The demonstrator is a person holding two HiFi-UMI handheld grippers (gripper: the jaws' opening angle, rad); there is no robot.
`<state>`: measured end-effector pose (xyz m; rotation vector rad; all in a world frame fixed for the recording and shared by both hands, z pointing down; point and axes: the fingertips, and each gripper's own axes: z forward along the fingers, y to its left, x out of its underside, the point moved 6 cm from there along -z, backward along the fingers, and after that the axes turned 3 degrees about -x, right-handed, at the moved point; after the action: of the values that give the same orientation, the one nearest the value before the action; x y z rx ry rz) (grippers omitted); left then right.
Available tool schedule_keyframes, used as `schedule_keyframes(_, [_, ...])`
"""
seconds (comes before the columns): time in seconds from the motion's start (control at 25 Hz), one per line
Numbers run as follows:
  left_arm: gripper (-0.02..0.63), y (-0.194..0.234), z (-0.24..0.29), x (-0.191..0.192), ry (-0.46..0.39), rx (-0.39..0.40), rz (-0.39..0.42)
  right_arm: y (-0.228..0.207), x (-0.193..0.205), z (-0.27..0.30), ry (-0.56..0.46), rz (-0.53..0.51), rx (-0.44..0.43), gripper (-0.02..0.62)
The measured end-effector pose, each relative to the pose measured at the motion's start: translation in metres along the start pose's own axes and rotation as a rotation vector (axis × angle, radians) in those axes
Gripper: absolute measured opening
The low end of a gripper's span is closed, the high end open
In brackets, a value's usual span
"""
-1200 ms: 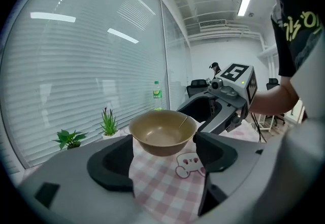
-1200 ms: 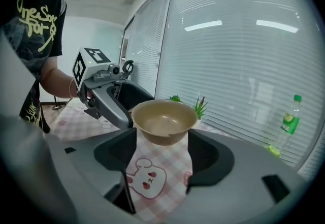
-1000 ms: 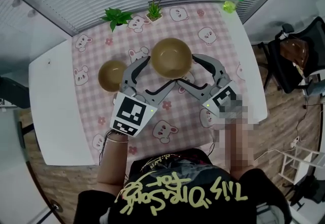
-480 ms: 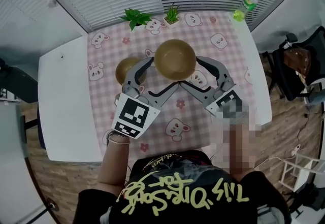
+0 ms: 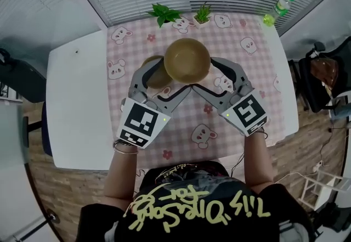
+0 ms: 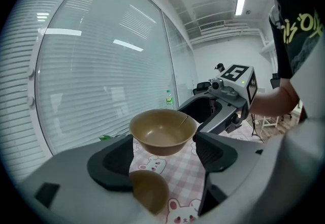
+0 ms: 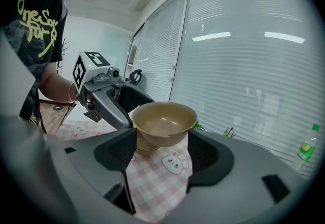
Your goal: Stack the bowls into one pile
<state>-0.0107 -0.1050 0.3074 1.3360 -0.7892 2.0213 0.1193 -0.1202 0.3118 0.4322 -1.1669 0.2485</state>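
Clasped in the wide-spread jaws of the left gripper (image 5: 164, 79) and right gripper (image 5: 205, 76), the larger bowl (image 5: 187, 60) has shifted leftward over the smaller bowl (image 5: 157, 73), ready for lowering.

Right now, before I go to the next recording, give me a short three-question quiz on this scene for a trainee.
1. Multiple choice: the larger tan round bowl is A) set down, B) held in the air, C) nested in another bowl.
2. True or false: the left hand-held gripper and the right hand-held gripper both clamp the larger bowl.
3. Short answer: what rests on the pink checked tablecloth beside and below the lifted bowl?

Key
1. B
2. True
3. The smaller tan round bowl
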Motion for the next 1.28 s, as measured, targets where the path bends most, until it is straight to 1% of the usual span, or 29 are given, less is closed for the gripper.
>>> schedule_keyframes(0.2, [0.383,0.014,-0.014,0.010,0.007,-0.019,-0.019,0.009,-0.006,0.020,-0.004,-0.013,-0.024,0.319])
schedule_keyframes(0.4, [0.383,0.024,-0.022,0.022,0.023,-0.024,-0.023,0.018,-0.005,0.036,0.006,-0.001,-0.037,0.319])
schedule_keyframes(0.72, [0.383,0.036,-0.032,0.041,0.039,-0.025,-0.052,0.029,0.000,0.057,0.011,0.010,-0.061,0.319])
schedule_keyframes(1.28, [0.383,0.046,-0.028,0.074,0.093,-0.017,-0.091,0.037,0.021,0.084,0.065,0.041,-0.088,0.319])
